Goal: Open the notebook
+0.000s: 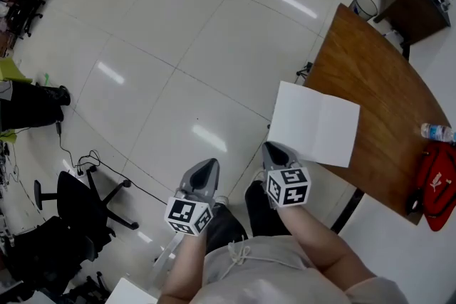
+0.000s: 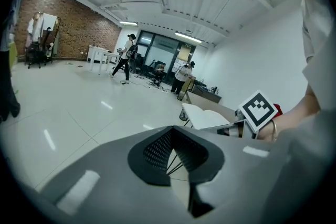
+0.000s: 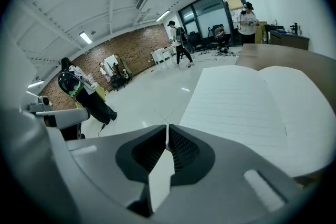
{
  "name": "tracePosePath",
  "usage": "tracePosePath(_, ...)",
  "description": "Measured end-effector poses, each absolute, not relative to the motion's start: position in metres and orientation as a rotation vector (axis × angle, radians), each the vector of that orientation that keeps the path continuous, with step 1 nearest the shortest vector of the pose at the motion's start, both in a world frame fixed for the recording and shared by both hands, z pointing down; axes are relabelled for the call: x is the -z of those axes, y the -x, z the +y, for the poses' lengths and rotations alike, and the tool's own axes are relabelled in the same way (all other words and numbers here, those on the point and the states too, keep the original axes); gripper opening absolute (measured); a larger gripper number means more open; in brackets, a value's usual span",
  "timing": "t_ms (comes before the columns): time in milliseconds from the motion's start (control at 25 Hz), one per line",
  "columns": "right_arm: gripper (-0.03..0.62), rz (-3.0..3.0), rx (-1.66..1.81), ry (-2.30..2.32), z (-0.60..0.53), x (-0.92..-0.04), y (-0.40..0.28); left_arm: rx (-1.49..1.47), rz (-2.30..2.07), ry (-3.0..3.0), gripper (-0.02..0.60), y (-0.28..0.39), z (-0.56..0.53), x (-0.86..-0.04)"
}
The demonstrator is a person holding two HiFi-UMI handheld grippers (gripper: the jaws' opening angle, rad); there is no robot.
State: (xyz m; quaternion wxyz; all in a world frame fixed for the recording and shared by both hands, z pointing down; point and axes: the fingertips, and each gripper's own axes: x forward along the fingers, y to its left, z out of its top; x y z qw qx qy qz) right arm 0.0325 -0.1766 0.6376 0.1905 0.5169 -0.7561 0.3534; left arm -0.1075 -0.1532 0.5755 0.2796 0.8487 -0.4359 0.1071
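Note:
The notebook point(image 1: 317, 123) lies open on the wooden table point(image 1: 377, 75), white lined pages up, its left page hanging over the table's near-left edge. It fills the right half of the right gripper view as the notebook point(image 3: 252, 107), and is small in the left gripper view as the notebook point(image 2: 207, 118). My right gripper point(image 1: 271, 147) hangs just short of the notebook's near corner, its jaws closed on nothing. That right gripper point(image 3: 167, 126) points past the page's left edge. My left gripper point(image 1: 210, 164) is off the table over the floor, shut and empty, shown as the left gripper point(image 2: 172, 128).
A water bottle point(image 1: 436, 132) and a red bag point(image 1: 440, 185) sit at the table's right end. A black office chair point(image 1: 78, 206) stands on the floor at lower left, a bin point(image 1: 364, 6) beyond the table. Several people stand far across the room.

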Motion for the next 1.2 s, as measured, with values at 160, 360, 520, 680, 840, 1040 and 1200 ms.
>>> tracePosePath(160, 0.041, -2.163, -0.966, -1.445, -0.181, -0.618, -0.031, -0.272, -1.152, -2.303, 0.006, 0.104, -0.160, -0.566)
tracePosePath(360, 0.007, -2.182, -0.814, -1.577, -0.181, -0.570, -0.057, -0.225, -1.063, -2.427, 0.006, 0.079, -0.175, -0.528)
tracePosePath(520, 0.006, -2.130, -0.678, -1.744, -0.168, -0.531, -0.095, -0.184, -0.971, -2.550, 0.006, 0.059, -0.181, -0.489)
tracePosePath(680, 0.006, -2.059, -0.564, -1.917, -0.138, -0.495, -0.128, -0.150, -0.865, -2.667, 0.006, 0.043, -0.176, -0.456)
tracePosePath(840, 0.006, -1.987, -0.514, -2.065, -0.098, -0.471, -0.148, -0.137, -0.757, -2.753, 0.006, 0.034, -0.153, -0.435)
tracePosePath(1040, 0.006, -1.910, -0.435, -2.221, -0.048, -0.456, -0.142, -0.128, -0.624, -2.835, 0.006, 0.045, -0.119, -0.427)
tracePosePath(1200, 0.006, -1.885, -0.374, -2.276, -0.003, -0.444, -0.124, -0.124, -0.571, -2.875, 0.006, 0.070, -0.085, -0.416)
